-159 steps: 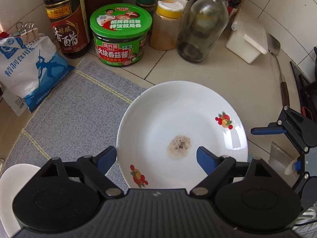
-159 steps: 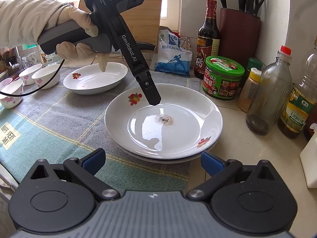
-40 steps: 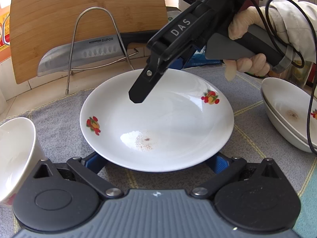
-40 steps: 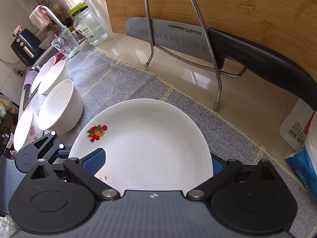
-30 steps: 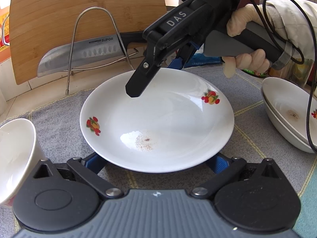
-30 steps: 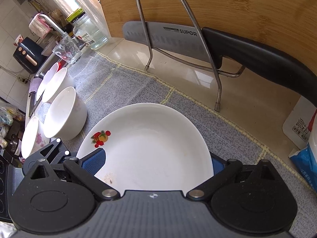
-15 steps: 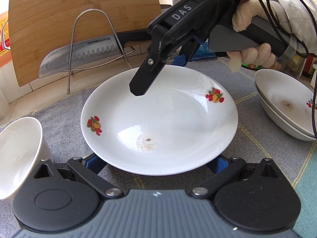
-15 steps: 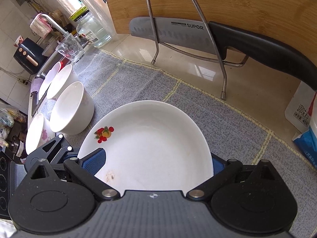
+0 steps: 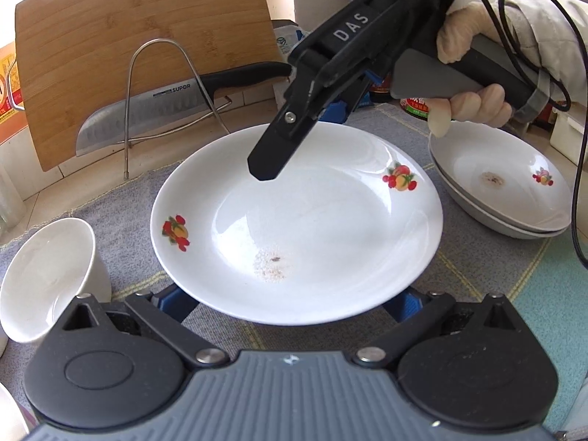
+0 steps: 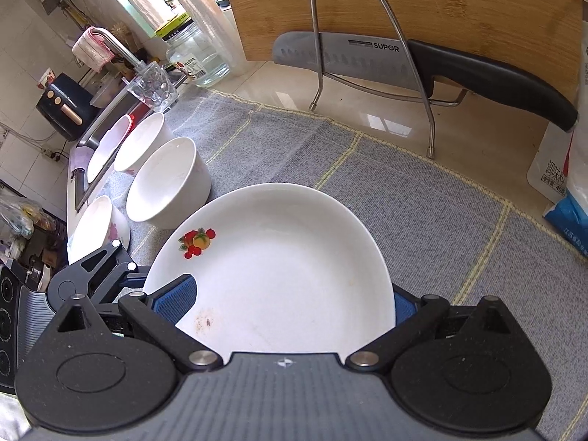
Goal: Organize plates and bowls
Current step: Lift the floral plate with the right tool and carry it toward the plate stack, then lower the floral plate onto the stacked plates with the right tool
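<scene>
A white plate with fruit prints and a crumb stain is held above the grey mat; it also shows in the right wrist view. My left gripper has its blue pads under the plate's near rim. My right gripper grips the far rim, one finger over the plate. A stack of two plates sits to the right. White bowls stand in a row at the left; one bowl is beside my left gripper.
A bamboo cutting board and a knife in a wire rack stand behind the mat. A glass and jar are by the sink. A salt bag lies at the right.
The plate has risen slightly and shifted right toward the stacked plates, carried by both grippers. The bowls have slid farther left in view.
</scene>
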{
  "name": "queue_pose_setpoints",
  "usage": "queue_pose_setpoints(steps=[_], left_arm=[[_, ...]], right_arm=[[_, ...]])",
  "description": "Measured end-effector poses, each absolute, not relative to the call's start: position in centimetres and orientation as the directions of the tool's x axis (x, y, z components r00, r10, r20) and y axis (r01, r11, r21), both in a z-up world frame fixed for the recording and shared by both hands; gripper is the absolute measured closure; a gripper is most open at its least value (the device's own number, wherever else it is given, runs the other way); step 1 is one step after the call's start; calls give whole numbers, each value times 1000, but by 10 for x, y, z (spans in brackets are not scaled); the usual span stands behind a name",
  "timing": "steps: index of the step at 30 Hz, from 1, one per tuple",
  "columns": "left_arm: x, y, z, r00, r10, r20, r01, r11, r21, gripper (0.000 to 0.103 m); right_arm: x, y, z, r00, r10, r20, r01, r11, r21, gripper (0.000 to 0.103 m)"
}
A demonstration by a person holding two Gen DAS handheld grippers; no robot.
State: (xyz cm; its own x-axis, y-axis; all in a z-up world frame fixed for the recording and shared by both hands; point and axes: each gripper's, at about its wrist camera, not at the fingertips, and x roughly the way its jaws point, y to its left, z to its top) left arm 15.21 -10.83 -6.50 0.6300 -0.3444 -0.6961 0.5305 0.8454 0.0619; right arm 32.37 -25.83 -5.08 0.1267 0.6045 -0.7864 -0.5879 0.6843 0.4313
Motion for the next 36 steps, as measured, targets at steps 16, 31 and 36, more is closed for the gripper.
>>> queue_pose_setpoints(steps=[16,31,36], left_arm=[[119,-139,-40,604,-409,-684,619,781,80,2],[106,-201,-38,511,-527,-679,754,654,60,2],[102,-220,-40,481,-550,-683,783,619,53,2]], right_arm=[[270,-299,-22,216,605,-767,-555,722,413,0],[221,-379,-17,328,539,-776,-414,820,395,0],[210,-402,-20,349,521,-779,-371,840,396,0]])
